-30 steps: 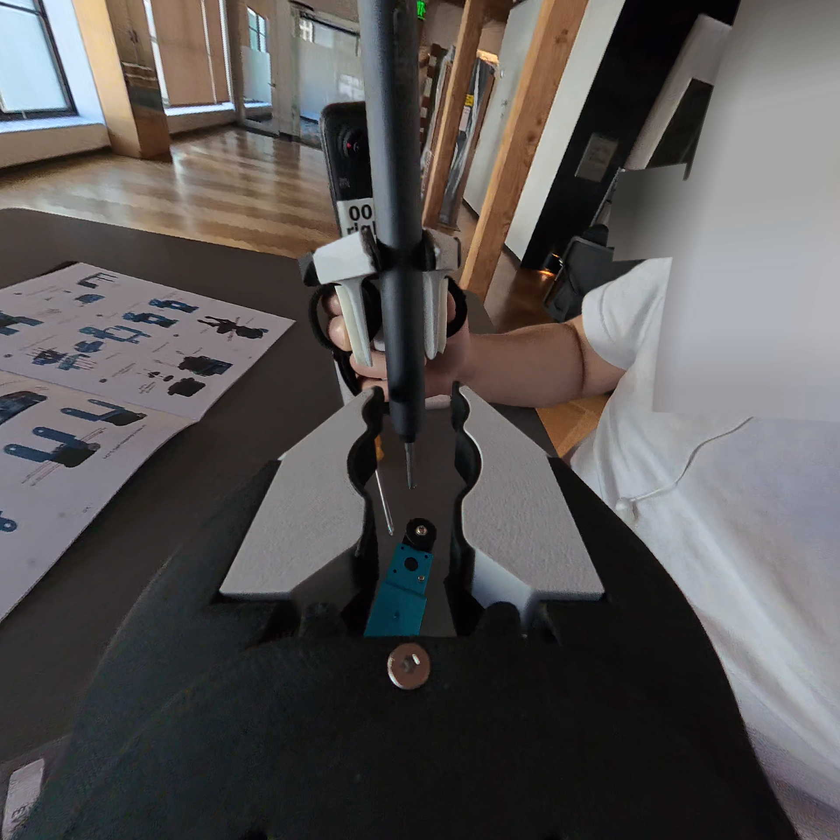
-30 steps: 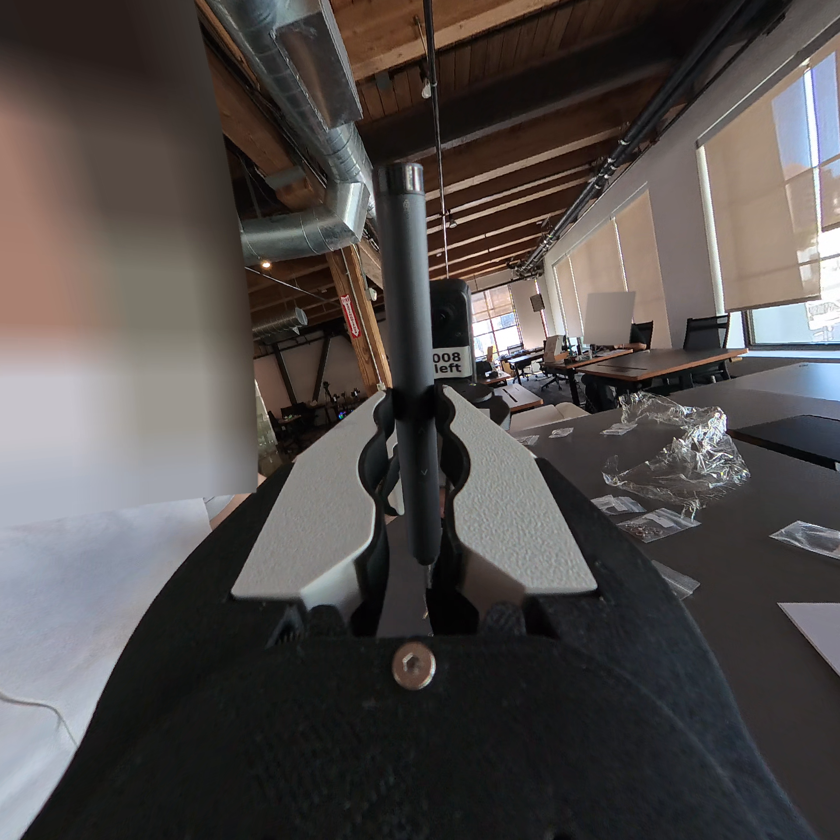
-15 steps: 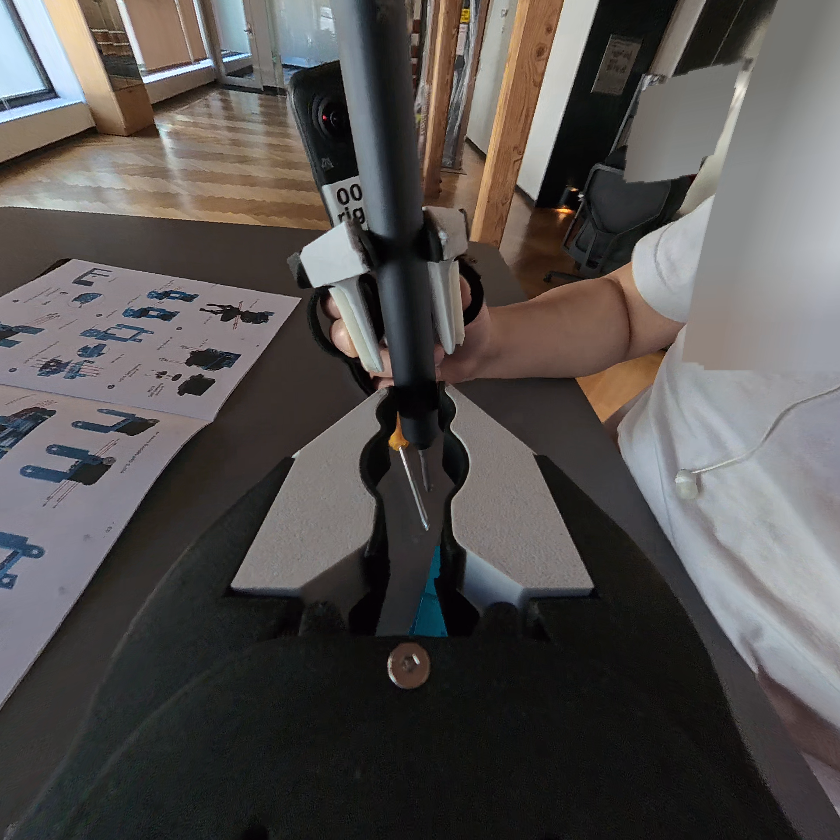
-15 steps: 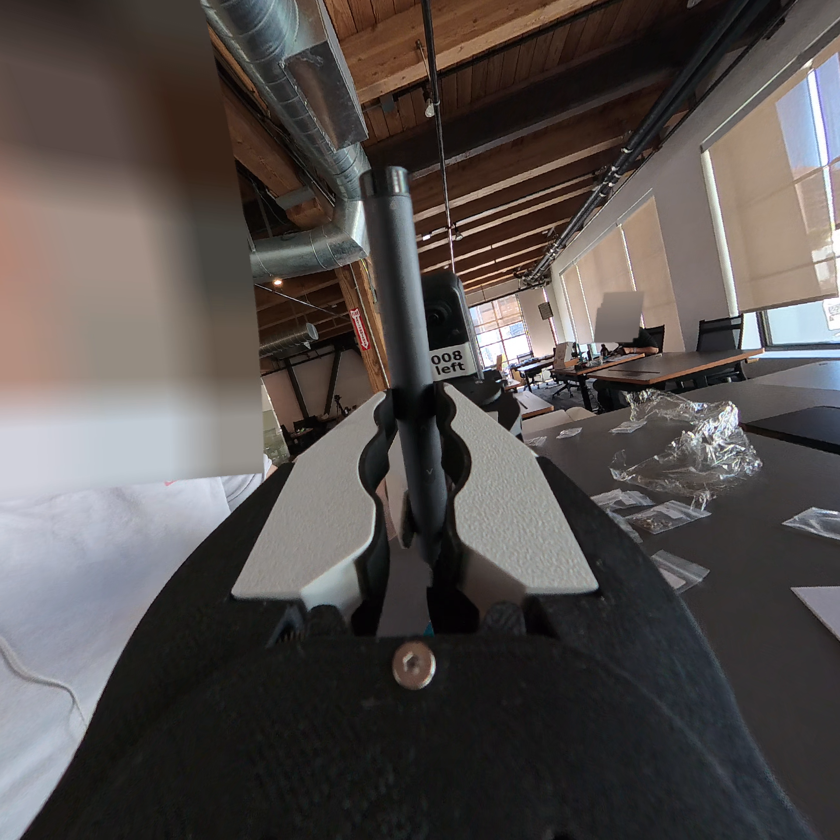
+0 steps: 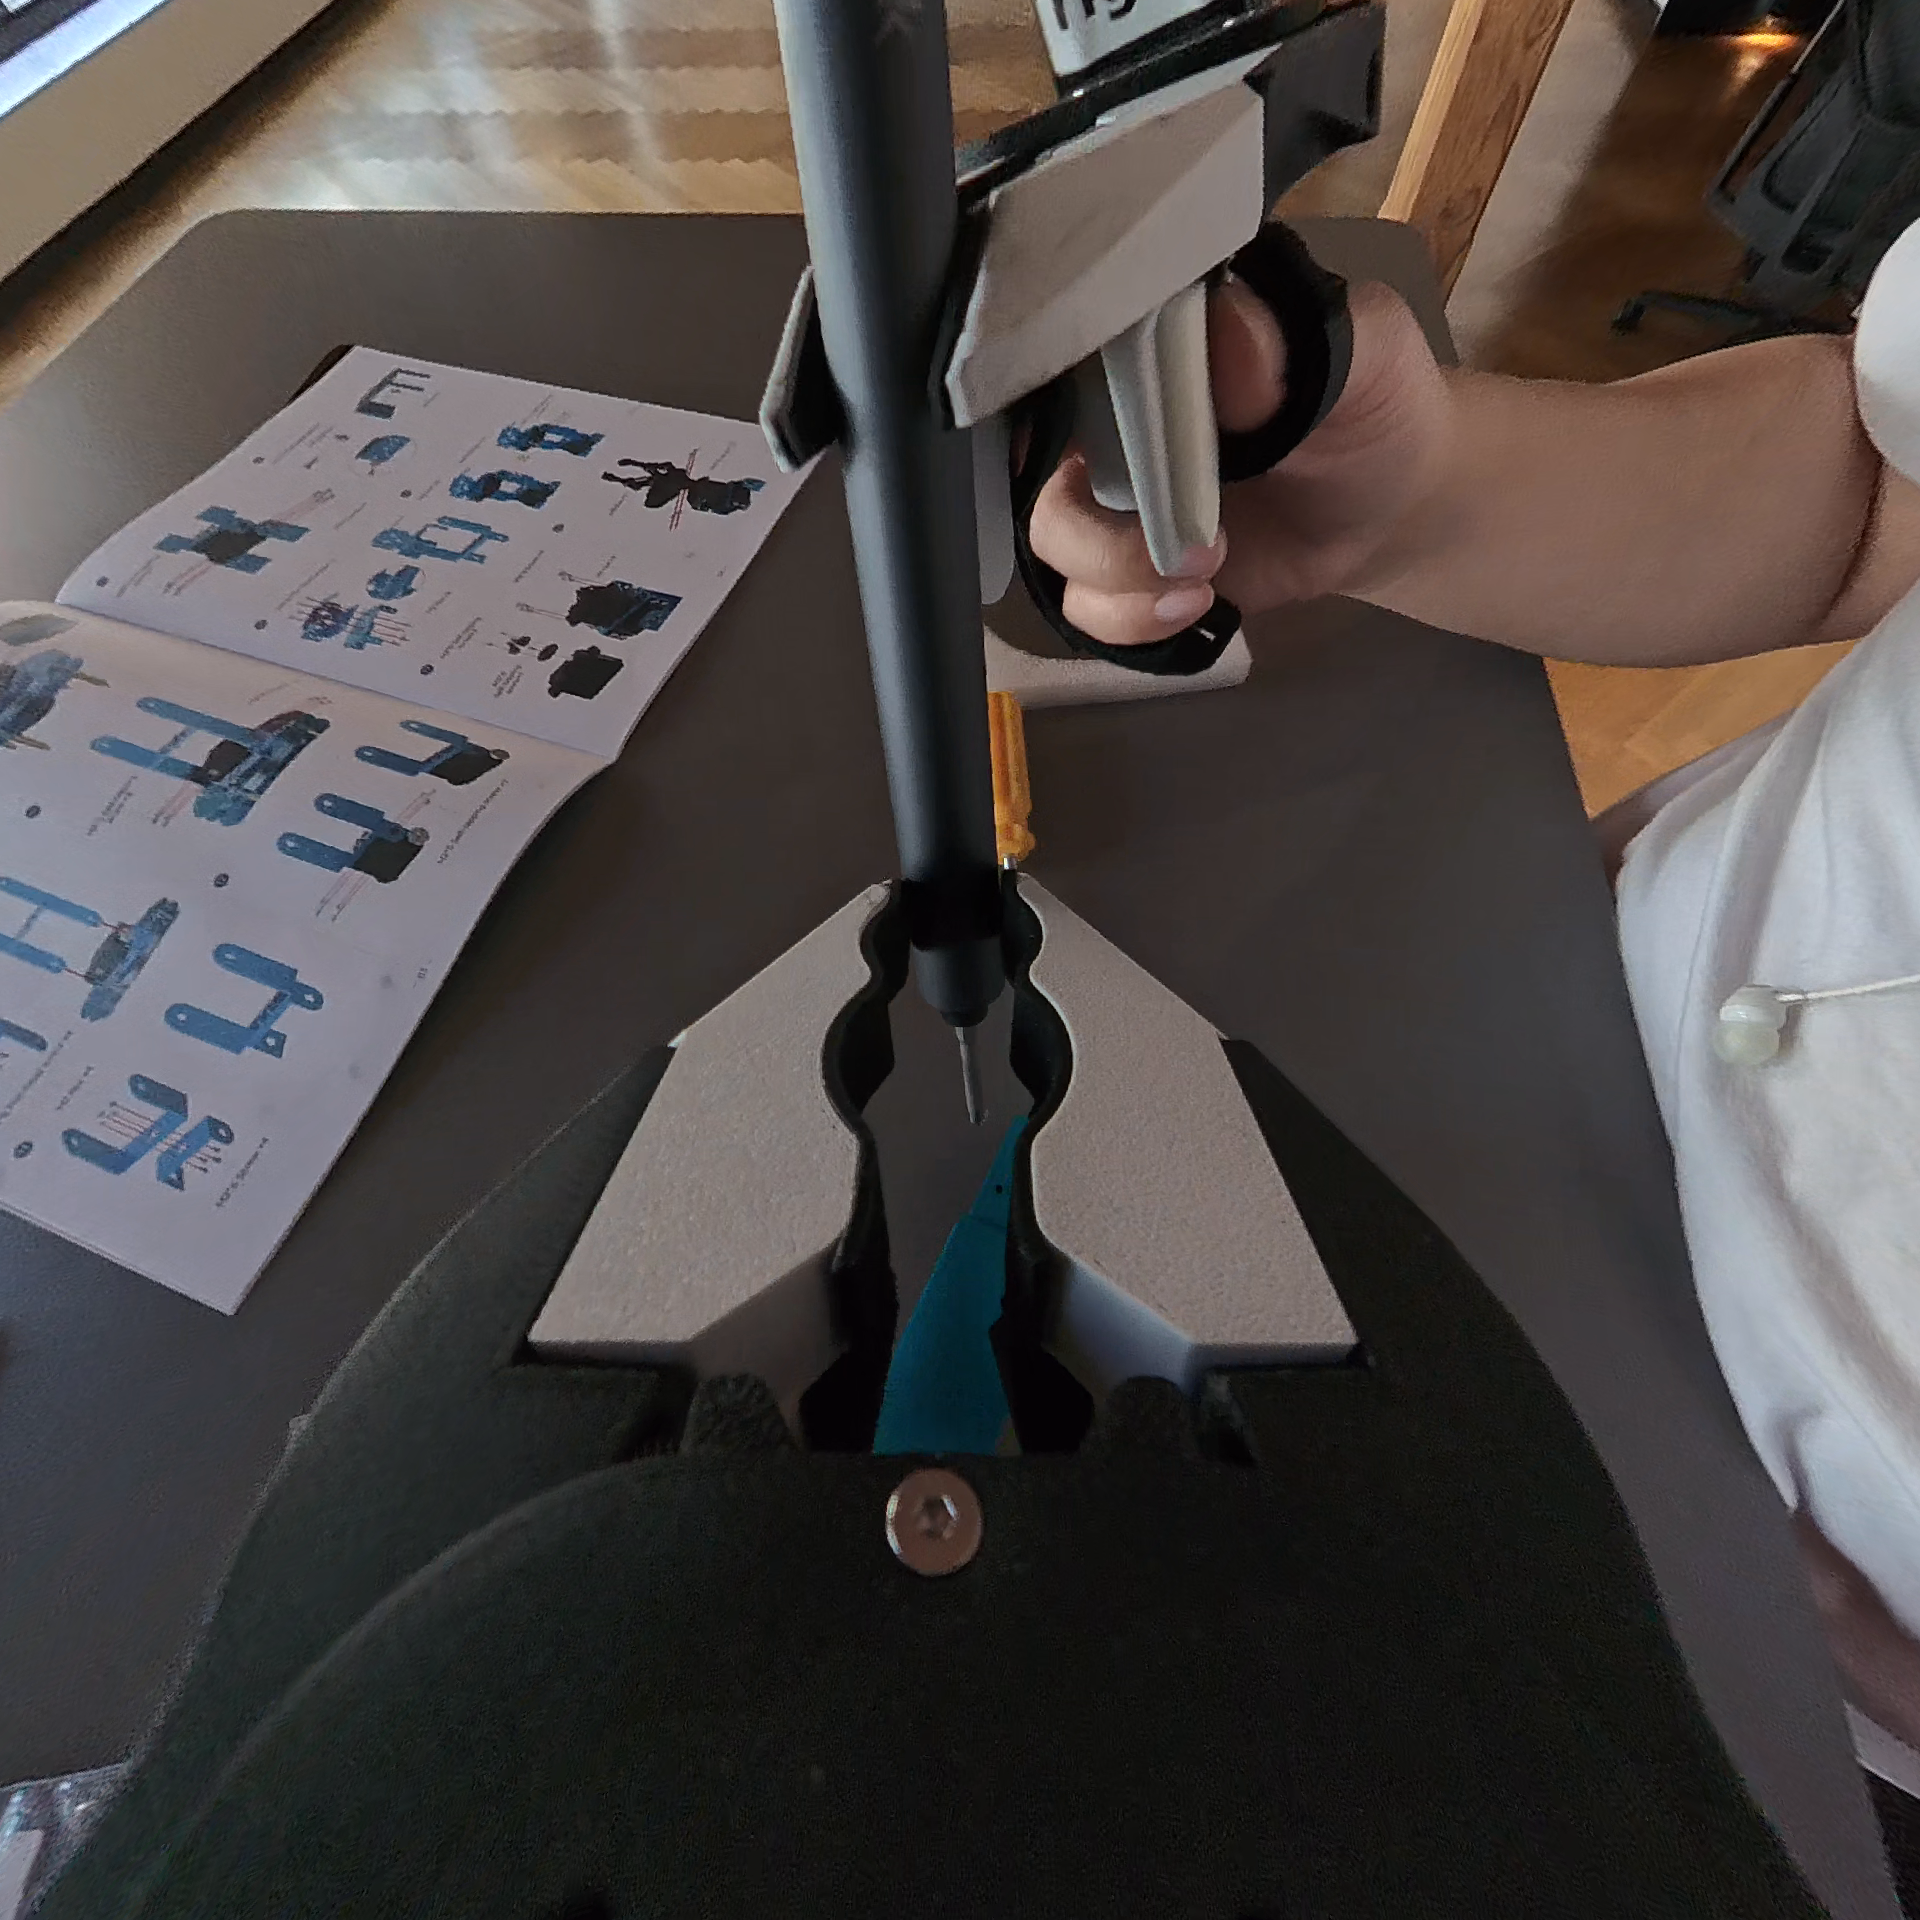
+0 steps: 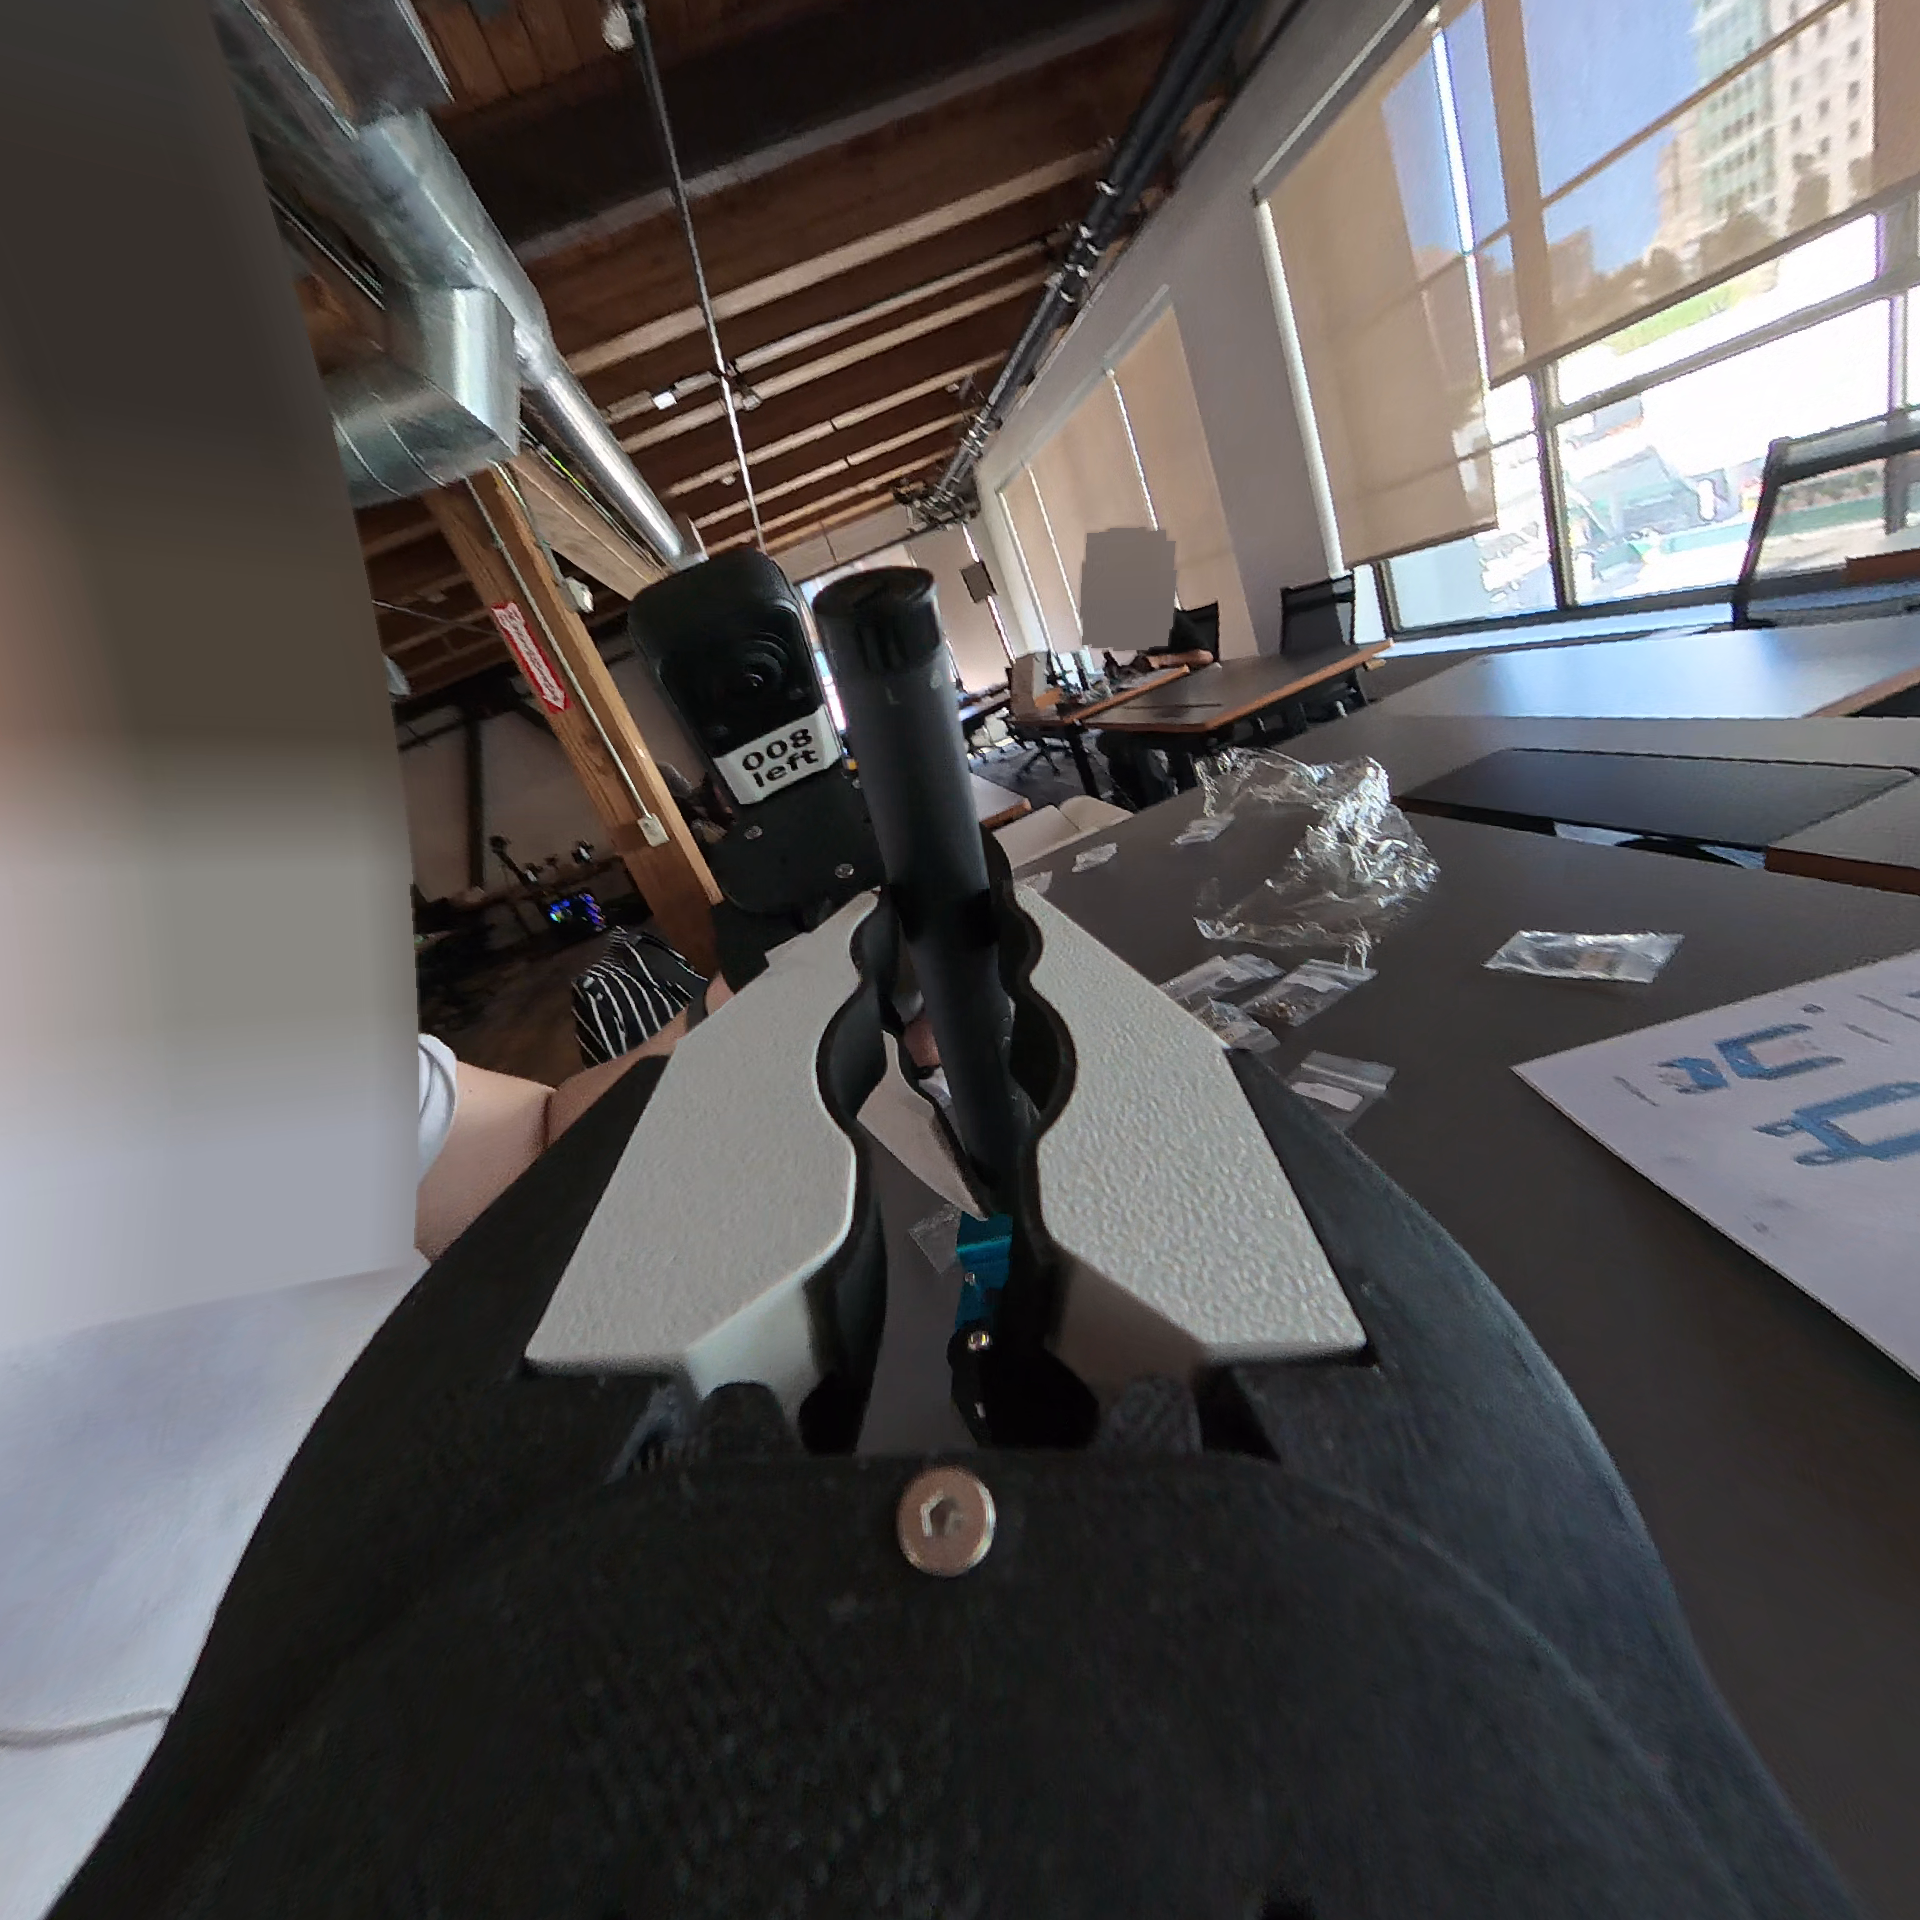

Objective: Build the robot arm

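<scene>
My left gripper [image 5: 951, 894] is shut on a teal bracket [image 5: 951, 1309], held edge-on between its white fingers above the dark table. My right gripper [image 6: 940, 904] is shut on a dark grey pen-shaped screwdriver [image 6: 925, 831], tilted with its bit down. In the left wrist view the right gripper [image 5: 883, 416] grips the screwdriver [image 5: 904, 520] from behind. The shaft passes between my left fingertips, and the bit [image 5: 971, 1081] ends just above the bracket's far end. The right wrist view shows the bracket [image 6: 980, 1252] below the screwdriver, with a black part and screw [image 6: 971, 1361] on it.
An open instruction booklet [image 5: 312, 727] lies on the table [image 5: 1299, 883] to the left. An orange-handled screwdriver [image 5: 1006, 769] lies behind the grey one. Crumpled plastic wrap [image 6: 1320, 862] and small parts bags [image 6: 1579, 951] lie farther off. A person's hand [image 5: 1299, 520] and white shirt are at right. The grippers' ends are close to 8 cm from one another.
The right gripper has come closer and tilted, bringing the screwdriver down between my left fingertips, its bit now at the bracket. The left view has tipped down towards the table.
</scene>
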`<state>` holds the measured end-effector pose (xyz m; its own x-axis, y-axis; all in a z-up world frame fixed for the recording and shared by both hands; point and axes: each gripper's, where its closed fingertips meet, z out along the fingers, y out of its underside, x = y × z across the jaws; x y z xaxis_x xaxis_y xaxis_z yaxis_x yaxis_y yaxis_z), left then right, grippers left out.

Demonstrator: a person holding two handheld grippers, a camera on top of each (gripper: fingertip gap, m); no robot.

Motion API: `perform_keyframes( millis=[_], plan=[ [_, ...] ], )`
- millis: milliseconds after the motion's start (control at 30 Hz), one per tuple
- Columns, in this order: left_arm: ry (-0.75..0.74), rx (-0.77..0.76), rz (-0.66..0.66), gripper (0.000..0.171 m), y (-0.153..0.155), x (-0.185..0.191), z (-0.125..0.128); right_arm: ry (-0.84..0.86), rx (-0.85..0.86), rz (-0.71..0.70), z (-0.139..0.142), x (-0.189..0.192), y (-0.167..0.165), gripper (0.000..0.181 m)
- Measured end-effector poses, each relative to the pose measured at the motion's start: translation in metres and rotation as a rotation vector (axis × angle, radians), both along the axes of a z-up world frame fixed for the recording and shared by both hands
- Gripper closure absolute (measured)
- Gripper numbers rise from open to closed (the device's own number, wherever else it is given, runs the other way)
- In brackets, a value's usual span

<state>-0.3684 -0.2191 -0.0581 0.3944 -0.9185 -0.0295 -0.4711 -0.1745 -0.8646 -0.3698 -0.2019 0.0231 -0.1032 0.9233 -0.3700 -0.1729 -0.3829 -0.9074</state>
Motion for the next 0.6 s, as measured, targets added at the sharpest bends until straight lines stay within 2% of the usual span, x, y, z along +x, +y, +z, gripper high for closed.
perform_keyframes(
  millis=[133,600],
  plan=[
    [0.008,-0.011,0.003,0.156,-0.004,0.001,-0.001,-0.033,0.014,-0.008,-0.002,0.002,-0.004,0.164],
    [0.048,-0.024,0.001,0.156,-0.007,0.006,-0.01,0.014,-0.016,0.019,-0.013,0.014,-0.004,0.164]
  ],
)
